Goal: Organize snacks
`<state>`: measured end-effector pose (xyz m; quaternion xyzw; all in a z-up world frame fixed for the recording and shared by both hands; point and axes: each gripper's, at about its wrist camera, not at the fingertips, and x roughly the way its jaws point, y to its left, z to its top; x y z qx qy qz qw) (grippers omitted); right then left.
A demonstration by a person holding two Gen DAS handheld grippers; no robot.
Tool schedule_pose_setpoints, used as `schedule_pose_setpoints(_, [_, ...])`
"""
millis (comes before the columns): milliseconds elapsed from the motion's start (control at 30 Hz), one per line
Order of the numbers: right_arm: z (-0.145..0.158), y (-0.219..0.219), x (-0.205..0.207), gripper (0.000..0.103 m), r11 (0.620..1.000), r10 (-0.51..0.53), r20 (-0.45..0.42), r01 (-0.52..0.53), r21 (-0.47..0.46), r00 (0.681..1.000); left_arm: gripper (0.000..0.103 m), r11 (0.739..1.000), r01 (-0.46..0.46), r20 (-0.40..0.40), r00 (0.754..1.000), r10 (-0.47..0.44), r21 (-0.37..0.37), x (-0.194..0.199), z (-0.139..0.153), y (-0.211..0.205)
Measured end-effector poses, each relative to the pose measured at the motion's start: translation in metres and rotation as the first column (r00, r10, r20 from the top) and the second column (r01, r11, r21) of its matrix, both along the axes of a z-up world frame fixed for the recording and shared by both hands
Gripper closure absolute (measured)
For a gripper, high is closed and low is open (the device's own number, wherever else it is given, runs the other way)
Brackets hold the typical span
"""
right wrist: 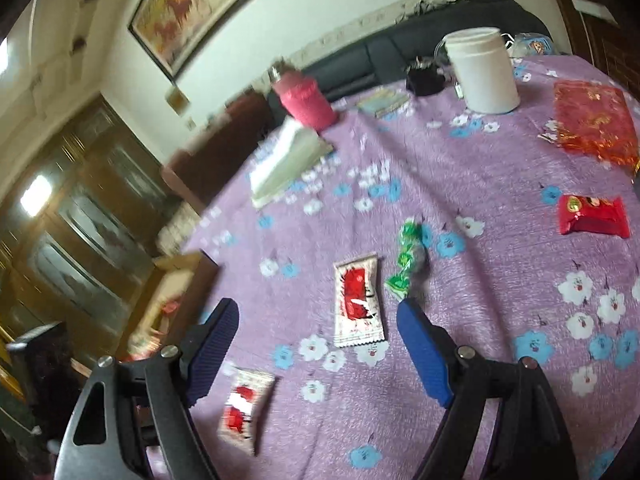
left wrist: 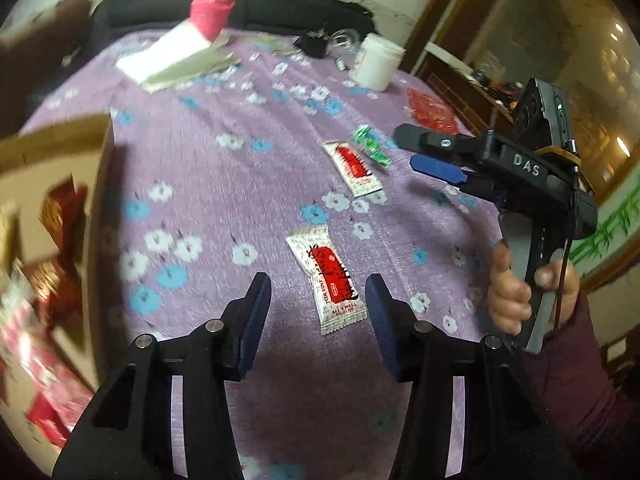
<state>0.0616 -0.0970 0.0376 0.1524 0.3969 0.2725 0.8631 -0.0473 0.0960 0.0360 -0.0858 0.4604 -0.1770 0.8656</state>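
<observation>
Two white-and-red snack packets lie on the purple flowered tablecloth. My left gripper is open and empty, just above the nearer packet. The farther packet lies beside a green candy. My right gripper is open and empty, with that farther packet between its fingers' line of sight and the green candy near its right finger. The right gripper also shows in the left wrist view. A cardboard box holding red snacks sits at the table's left edge.
A white jar, a pink bottle, a tissue pack and a black object stand at the far side. A red mesh bag and a red snack packet lie to the right.
</observation>
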Motion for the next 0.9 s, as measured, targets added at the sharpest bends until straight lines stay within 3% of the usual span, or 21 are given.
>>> schedule_pose_setpoints(167, [-0.015,0.026,0.015,0.021,0.99,-0.02,-0.052,0.012,-0.144,0.998,0.054,1.0,-0.025,-0.028,0.999,0.025,-0.012,0.011,-0.014,-0.01])
schedule_pose_setpoints(267, [-0.021,0.039,0.024,0.025,0.972,-0.045,-0.049,0.033,-0.231,0.998,0.054,0.999,-0.019,-0.011,1.0,0.02,0.048,0.016,-0.02,-0.025])
schedule_pose_setpoints(367, [-0.028,0.051,0.032,0.044,0.945,-0.069,-0.054,0.048,-0.324,0.996,0.054,0.99,-0.017,0.032,0.999,0.012,0.139,0.022,-0.026,-0.038])
schedule_pose_setpoints(467, [-0.028,0.056,0.033,0.073,0.91,-0.087,-0.02,0.072,-0.409,0.996,0.054,0.976,0.002,0.064,0.998,-0.016,0.218,0.022,-0.029,-0.049])
schedule_pose_setpoints(567, [-0.027,0.051,0.032,0.08,0.917,-0.082,-0.036,0.061,-0.395,0.996,0.075,0.961,0.029,0.088,0.995,-0.055,0.275,0.018,-0.031,-0.052])
schedule_pose_setpoints(900, [-0.014,0.031,-0.003,0.081,0.957,-0.097,-0.057,0.077,-0.278,0.994,0.076,0.992,-0.016,0.082,0.997,0.006,0.125,0.002,-0.014,-0.012])
